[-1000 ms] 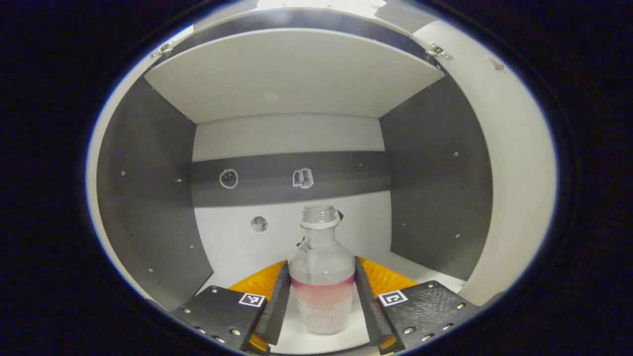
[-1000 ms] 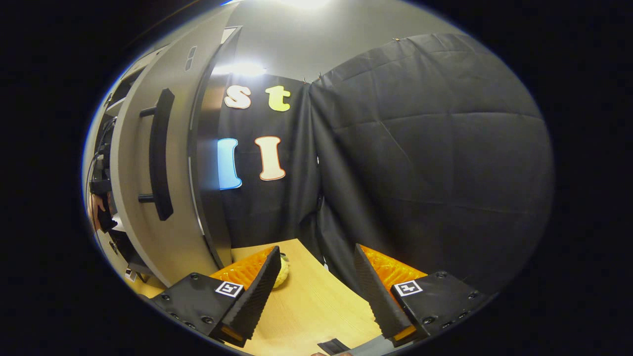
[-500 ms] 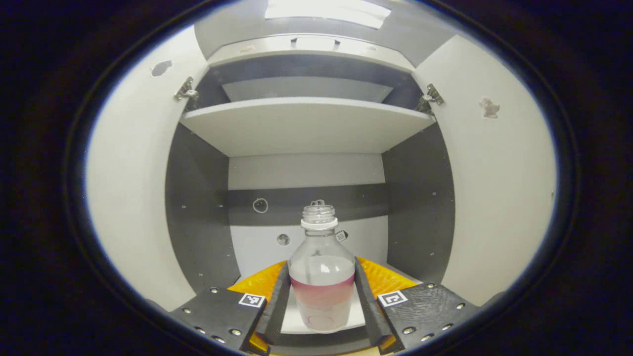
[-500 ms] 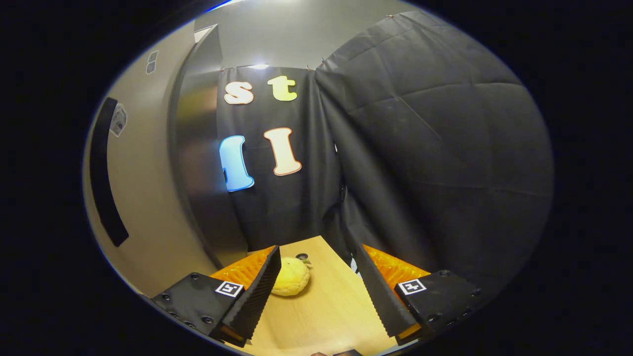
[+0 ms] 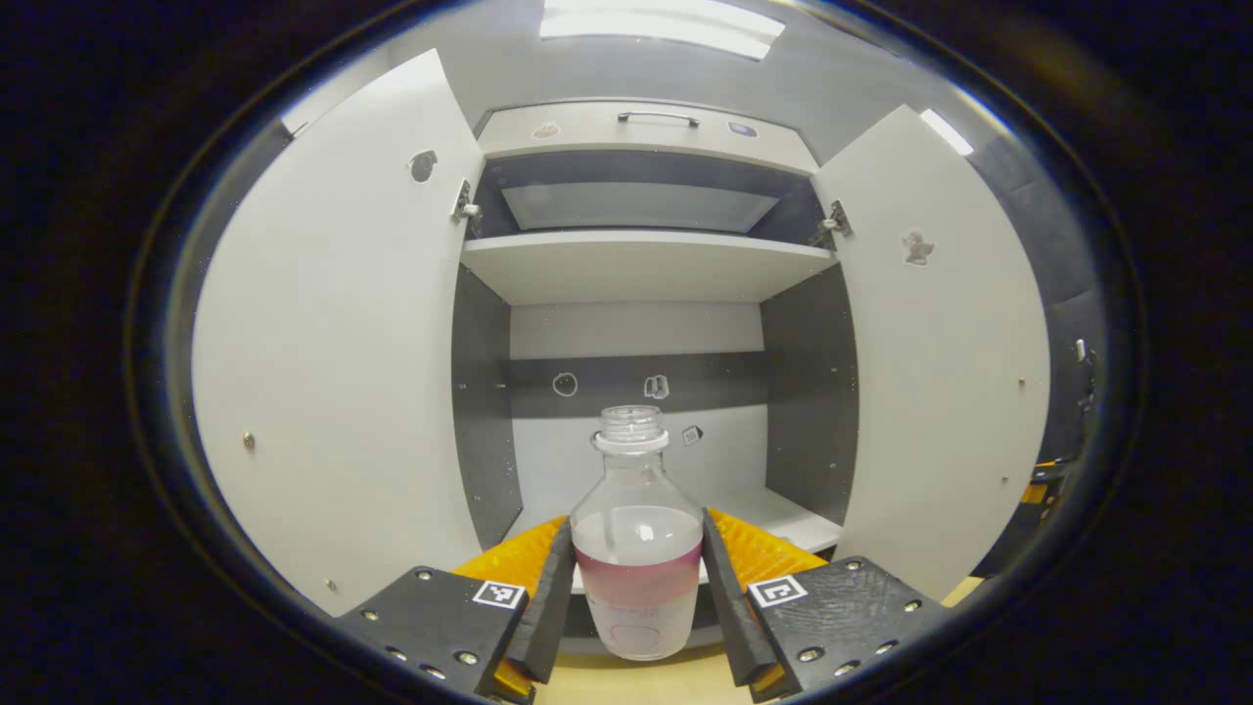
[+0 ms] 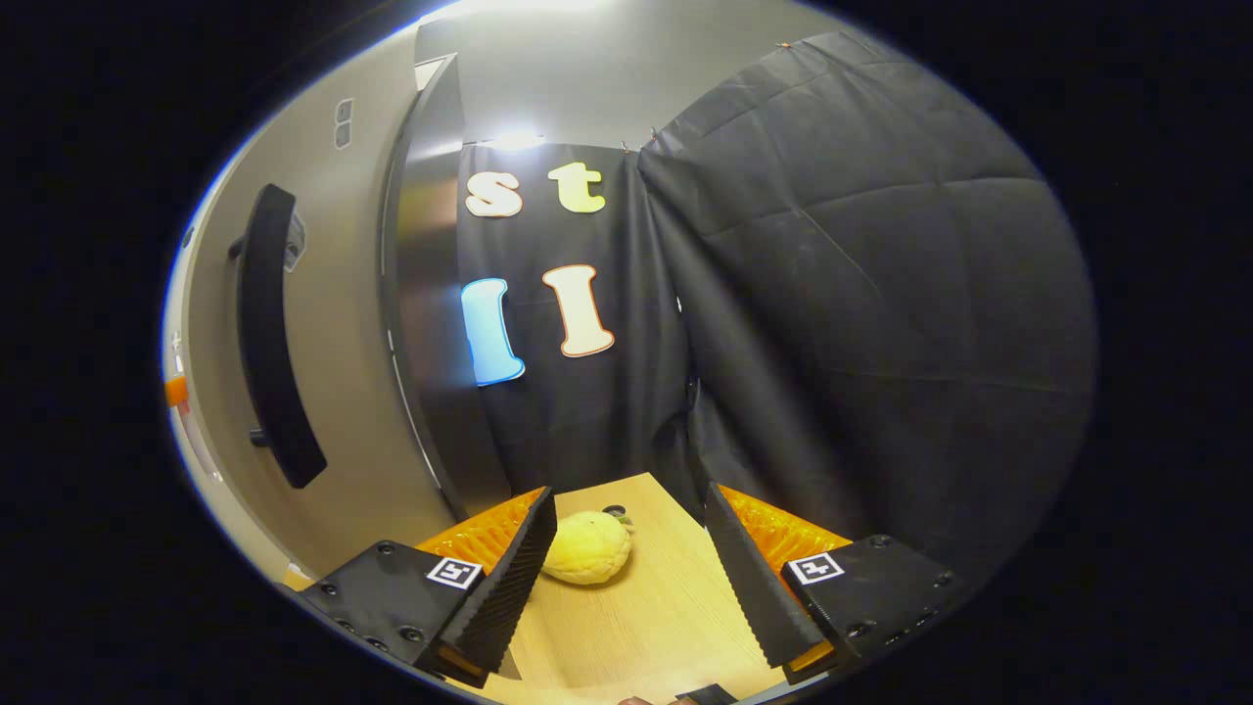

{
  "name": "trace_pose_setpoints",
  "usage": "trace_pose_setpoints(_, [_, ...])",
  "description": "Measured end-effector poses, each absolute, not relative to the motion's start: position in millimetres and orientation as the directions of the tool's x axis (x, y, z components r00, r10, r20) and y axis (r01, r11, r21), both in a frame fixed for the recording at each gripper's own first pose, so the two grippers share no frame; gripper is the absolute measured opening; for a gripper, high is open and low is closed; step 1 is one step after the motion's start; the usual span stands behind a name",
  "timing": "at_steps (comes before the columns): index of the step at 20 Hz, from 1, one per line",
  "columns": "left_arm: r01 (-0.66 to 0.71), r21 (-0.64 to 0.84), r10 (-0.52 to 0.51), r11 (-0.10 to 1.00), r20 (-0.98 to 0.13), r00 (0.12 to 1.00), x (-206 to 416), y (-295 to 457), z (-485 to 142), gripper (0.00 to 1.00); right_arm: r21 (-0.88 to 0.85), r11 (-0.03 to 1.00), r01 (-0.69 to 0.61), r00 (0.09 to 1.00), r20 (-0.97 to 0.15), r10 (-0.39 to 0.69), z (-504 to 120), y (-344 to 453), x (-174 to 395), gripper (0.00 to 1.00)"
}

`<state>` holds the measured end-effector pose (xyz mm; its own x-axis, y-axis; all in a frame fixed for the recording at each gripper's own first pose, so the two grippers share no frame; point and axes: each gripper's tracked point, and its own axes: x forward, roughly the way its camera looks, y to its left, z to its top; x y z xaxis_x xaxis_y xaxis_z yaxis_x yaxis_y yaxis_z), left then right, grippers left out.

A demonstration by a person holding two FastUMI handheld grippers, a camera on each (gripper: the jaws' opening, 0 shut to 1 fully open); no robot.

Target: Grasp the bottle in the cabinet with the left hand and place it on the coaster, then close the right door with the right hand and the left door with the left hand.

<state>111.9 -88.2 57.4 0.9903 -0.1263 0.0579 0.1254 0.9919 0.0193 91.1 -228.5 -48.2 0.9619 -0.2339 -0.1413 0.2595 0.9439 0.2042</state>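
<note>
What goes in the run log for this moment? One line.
left gripper shut on clear glass bottle | right gripper open | both cabinet doors open

The left hand-held gripper (image 5: 636, 597) has drawn the bottle (image 5: 636, 548) back out of the cabinet (image 5: 636, 264).

Black cloth wall (image 6: 861, 323) behind a wooden table (image 6: 636, 627), ceiling light (image 5: 661, 22) overhead.

Ahead of the left claw (image 5: 636, 587), both cabinet doors stood swung wide: left door (image 5: 333, 392) to one side, right door (image 5: 940, 372) to the other, with the open compartment between them under the shelf (image 5: 646, 266). The bottle (image 5: 636, 548) filled the gap between its fingers. Ahead of the right claw (image 6: 626, 578), a yellow fruit (image 6: 585, 548) lay on the counter (image 6: 636, 627) beside one finger; the door's handle (image 6: 269, 343) stood off to its left.
</note>
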Motion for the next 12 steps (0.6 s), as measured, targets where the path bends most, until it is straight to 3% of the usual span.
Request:
trace_pose_setpoints(4, [0.183,-0.046,-0.182,0.982,0.015,0.983,82.1,-96.4,17.9,0.67,0.198,0.941,0.274,0.961,-0.105,-0.257,-29.0,-226.0,63.8,0.98])
trace_pose_setpoints(5, [0.189,-0.052,-0.189,0.981,0.009,0.982,72.2,-97.9,8.1,0.67,0.197,0.939,0.281,0.959,-0.095,-0.268,-25.2,-226.1,56.5,0.92])
trace_pose_setpoints(7, [0.196,-0.067,-0.197,0.978,-0.006,0.98,59.0,-97.6,-13.3,0.67,0.203,0.925,0.321,0.947,-0.079,-0.311,-17.3,-230.4,46.7,0.92])
trace_pose_setpoints(8, [0.196,-0.076,-0.198,0.978,-0.012,0.98,52.8,-97.1,-24.4,0.67,0.218,0.913,0.344,0.939,-0.073,-0.336,-13.1,-234.2,42.8,0.98])
trace_pose_setpoints(9, [0.201,-0.089,-0.203,0.975,-0.014,0.979,47.3,-98.2,-36.9,0.67,0.24,0.903,0.355,0.934,-0.062,-0.351,-5.2,-236.2,39.7,0.98])
trace_pose_setpoints(10, [0.207,-0.101,-0.21,0.973,-0.019,0.978,42.9,-99.3,-49.7,0.67,0.26,0.898,0.356,0.933,-0.052,-0.355,3.0,-235.5,36.5,0.92])
trace_pose_setpoints(12, [0.186,-0.094,-0.191,0.978,-0.045,0.981,37.3,-98.2,-80.8,0.68,0.259,0.903,0.344,0.937,-0.036,-0.347,10.7,-232.0,29.3,0.92])
